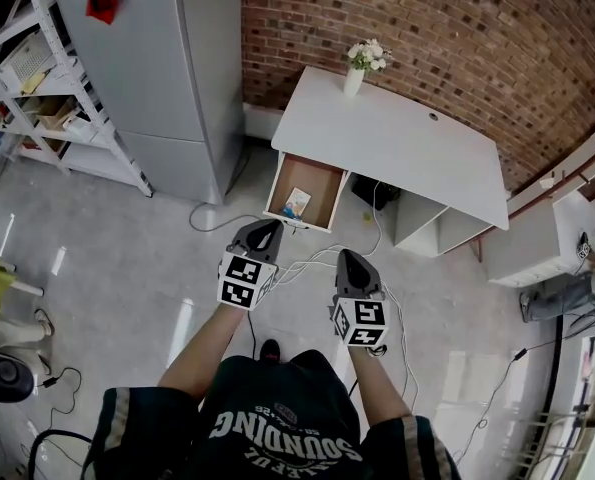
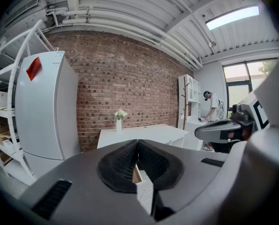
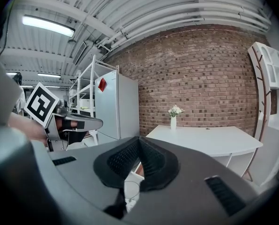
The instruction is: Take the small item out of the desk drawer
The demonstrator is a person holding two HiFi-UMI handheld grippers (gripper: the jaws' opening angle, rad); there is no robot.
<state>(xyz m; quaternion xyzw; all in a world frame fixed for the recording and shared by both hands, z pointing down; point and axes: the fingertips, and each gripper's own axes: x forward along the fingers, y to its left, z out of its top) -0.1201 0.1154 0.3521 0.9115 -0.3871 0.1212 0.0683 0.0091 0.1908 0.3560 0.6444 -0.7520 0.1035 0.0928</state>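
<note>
In the head view a white desk (image 1: pixel 397 138) stands against the brick wall, its wooden drawer (image 1: pixel 320 194) pulled out at the front left. A small blue and white item (image 1: pixel 296 205) lies inside the drawer. My left gripper (image 1: pixel 268 231) is shut with nothing in it, just short of the drawer's front edge. My right gripper (image 1: pixel 348 261) hangs to the right of it, also shut and empty, further back from the desk. In the left gripper view the jaws (image 2: pixel 138 144) meet at their tips, with the desk (image 2: pixel 141 134) ahead. The right gripper view shows closed jaws (image 3: pixel 139 142) too.
A white vase of flowers (image 1: pixel 355 74) stands at the desk's far left corner. A grey refrigerator (image 1: pixel 157 63) and metal shelving (image 1: pixel 37 78) are at the left. Cables (image 1: pixel 307 263) trail over the floor below the drawer. A person (image 2: pixel 211 108) stands at the far right by white shelves.
</note>
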